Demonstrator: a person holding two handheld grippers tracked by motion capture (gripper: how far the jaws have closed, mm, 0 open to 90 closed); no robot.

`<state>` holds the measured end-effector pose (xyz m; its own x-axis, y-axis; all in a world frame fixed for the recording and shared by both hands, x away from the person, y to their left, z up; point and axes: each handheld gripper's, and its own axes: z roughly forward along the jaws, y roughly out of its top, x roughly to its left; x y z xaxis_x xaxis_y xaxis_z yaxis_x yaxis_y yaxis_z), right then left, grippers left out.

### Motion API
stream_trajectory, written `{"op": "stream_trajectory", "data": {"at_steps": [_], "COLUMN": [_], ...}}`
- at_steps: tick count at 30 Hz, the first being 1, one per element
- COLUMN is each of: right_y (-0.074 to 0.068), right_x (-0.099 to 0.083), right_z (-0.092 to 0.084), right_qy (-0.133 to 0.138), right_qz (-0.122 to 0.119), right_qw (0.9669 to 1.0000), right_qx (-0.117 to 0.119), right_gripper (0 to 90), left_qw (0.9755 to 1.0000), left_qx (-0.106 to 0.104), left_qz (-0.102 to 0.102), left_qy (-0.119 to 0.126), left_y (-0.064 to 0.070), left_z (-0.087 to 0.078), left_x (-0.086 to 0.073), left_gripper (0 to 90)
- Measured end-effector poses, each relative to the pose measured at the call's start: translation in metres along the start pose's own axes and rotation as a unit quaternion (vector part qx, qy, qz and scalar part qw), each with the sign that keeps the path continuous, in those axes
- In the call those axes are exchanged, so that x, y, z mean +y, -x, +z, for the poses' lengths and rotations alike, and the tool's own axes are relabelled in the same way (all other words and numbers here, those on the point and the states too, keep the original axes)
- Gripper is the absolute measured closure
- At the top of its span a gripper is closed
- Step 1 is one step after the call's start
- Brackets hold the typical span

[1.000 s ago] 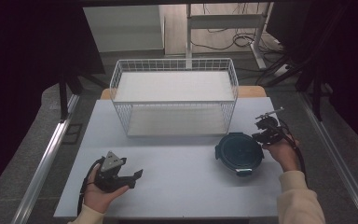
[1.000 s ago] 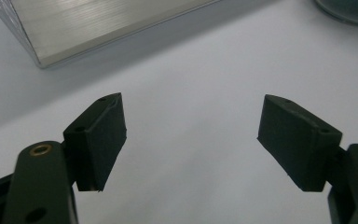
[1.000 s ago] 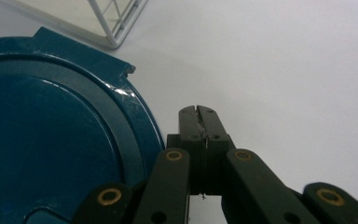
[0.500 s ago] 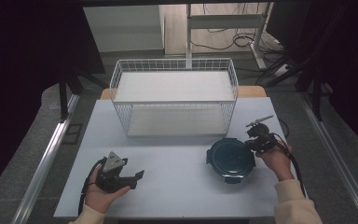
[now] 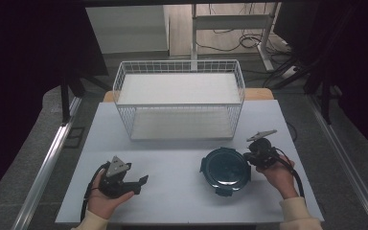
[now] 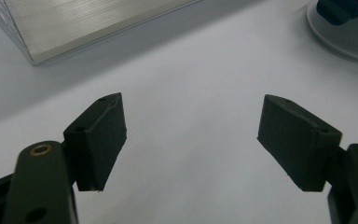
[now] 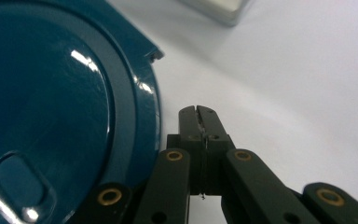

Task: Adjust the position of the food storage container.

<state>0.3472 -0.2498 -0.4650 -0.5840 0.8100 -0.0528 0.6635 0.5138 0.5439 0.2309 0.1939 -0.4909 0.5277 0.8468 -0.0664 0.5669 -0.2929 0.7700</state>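
A round dark teal container with a clip-on lid [image 5: 226, 170] lies flat on the white table [image 5: 172, 158], right of centre. My right gripper [image 5: 247, 158] is shut with nothing between its jaws. Its tips rest close against the container's right rim; the right gripper view shows the closed tips [image 7: 198, 112] beside the glossy lid [image 7: 51, 93]. My left gripper [image 5: 141, 184] lies at the front left of the table, held by a hand, and its jaws stand open over bare table [image 6: 191, 140]. The container's edge [image 6: 349, 28] shows far off to its upper right.
A white wire basket [image 5: 179, 103] with a pale floor stands at the back centre of the table; its corner [image 6: 74, 23] shows in the left gripper view. Bare table lies between the two grippers. A metal rail [image 5: 48, 163] runs along the table's left side.
My right gripper has moved left and toward the front, and the teal container has slid the same way with it. The left gripper has stayed in place.
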Motion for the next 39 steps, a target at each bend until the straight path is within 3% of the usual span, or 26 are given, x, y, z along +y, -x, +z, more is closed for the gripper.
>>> {"op": "stream_trajectory", "data": {"at_steps": [4,8,14,20,28,34,39], "right_y": [-0.001,-0.006,-0.006,-0.016,-0.020,-0.022,-0.028], "right_x": [-0.015,-0.035,-0.052,-0.049,-0.047,-0.046,-0.041], "right_z": [-0.021,-0.030,-0.023,-0.017,-0.011,-0.009,-0.006], "right_qy": [0.021,0.020,0.002,-0.002,-0.006,-0.007,0.002], "right_qz": [0.036,0.059,0.094,0.084,0.079,0.072,0.044], "right_qw": [0.9989,0.9975,0.9955,0.9964,0.9968,0.9974,0.9990], "right_qx": [-0.023,-0.033,-0.014,0.007,-0.009,-0.001,0.002], "right_gripper": [90.0,90.0,90.0,90.0,90.0,90.0,90.0], "left_qw": [1.0000,0.9999,1.0000,1.0000,0.9999,0.9999,0.9999], "left_qx": [0.001,-0.009,-0.003,0.001,0.003,0.007,0.010], "left_qz": [0.000,-0.006,0.004,0.002,0.005,0.003,0.000], "left_qy": [0.001,0.002,-0.005,-0.004,-0.011,-0.012,-0.012], "left_y": [0.000,0.001,0.003,0.002,0.001,-0.001,-0.004], "left_z": [-0.001,0.000,0.002,0.000,0.003,0.003,0.003], "left_x": [0.000,0.000,0.000,0.000,0.000,-0.001,-0.001], "left_gripper": [23.0,23.0,23.0,23.0,23.0,23.0,23.0]}}
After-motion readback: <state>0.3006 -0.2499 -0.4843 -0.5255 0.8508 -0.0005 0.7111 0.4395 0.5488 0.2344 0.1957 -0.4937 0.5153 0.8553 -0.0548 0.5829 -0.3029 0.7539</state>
